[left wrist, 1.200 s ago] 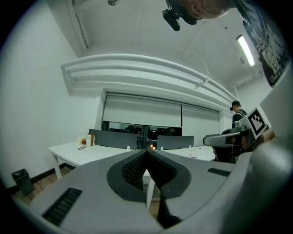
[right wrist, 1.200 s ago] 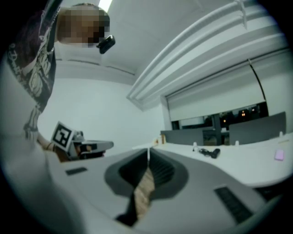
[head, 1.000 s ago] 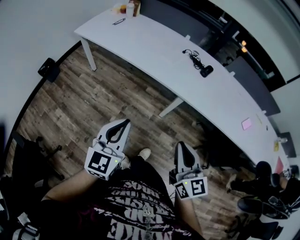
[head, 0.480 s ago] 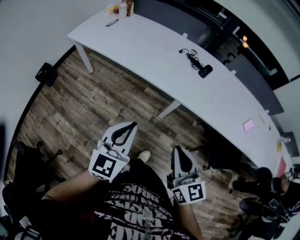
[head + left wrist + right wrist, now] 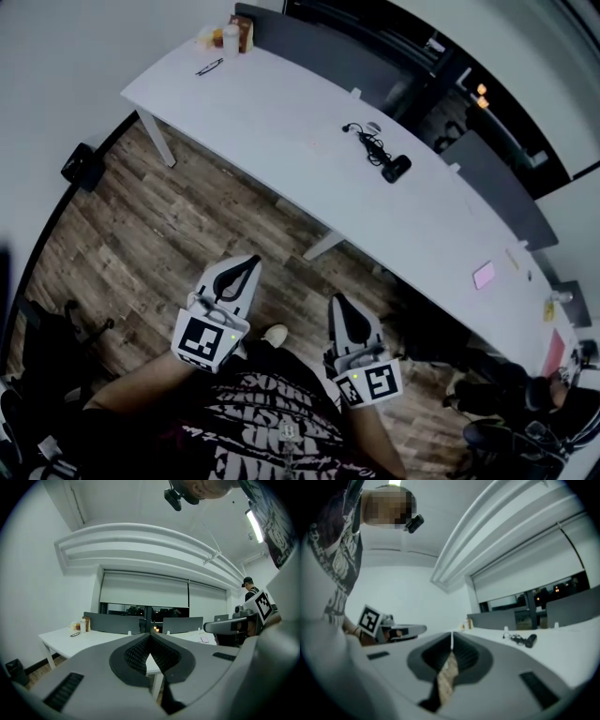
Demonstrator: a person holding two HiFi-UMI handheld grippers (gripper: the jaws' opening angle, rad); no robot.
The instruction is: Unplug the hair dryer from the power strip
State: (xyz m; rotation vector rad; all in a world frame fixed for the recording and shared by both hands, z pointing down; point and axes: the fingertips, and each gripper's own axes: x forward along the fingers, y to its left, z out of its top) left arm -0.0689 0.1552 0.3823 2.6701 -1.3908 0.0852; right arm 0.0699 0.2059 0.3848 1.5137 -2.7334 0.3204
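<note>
1. Nearest, the person's black printed shirt [image 5: 267,436] fills the bottom of the head view, with one pale shoe [image 5: 275,334] showing on the wood-plank floor [image 5: 169,234] below it.
2. The left gripper [image 5: 251,260] is held out in front of the body over the floor. Its jaws are closed tip to tip, leaving only the teardrop gap behind the pads, and nothing is in them.
3. The right gripper [image 5: 336,300] is just beside it, a little nearer the body. Its jaws are also pressed together and empty. Both grippers point toward the table and are well apart from it.
4. To the left stands a dark office chair [image 5: 47,347]. Further along the wall, a small black box [image 5: 78,166] sits on the floor.
5. Beyond the bare floor runs the long white table [image 5: 281,103].
6. The black hair dryer [image 5: 396,169] lies on the table toward its far edge, with its dark cord [image 5: 367,141] bunched just beside it. The cord runs to a small pale piece. I cannot tell from here whether that piece is the power strip.
7. Further right on the table lies a pink note [image 5: 484,275].
8. At the table's far left end are a pair of glasses [image 5: 209,67], a white bottle [image 5: 231,39] and a brown box [image 5: 244,31].
9. Behind the table stands a grey divider screen [image 5: 319,47].
</note>
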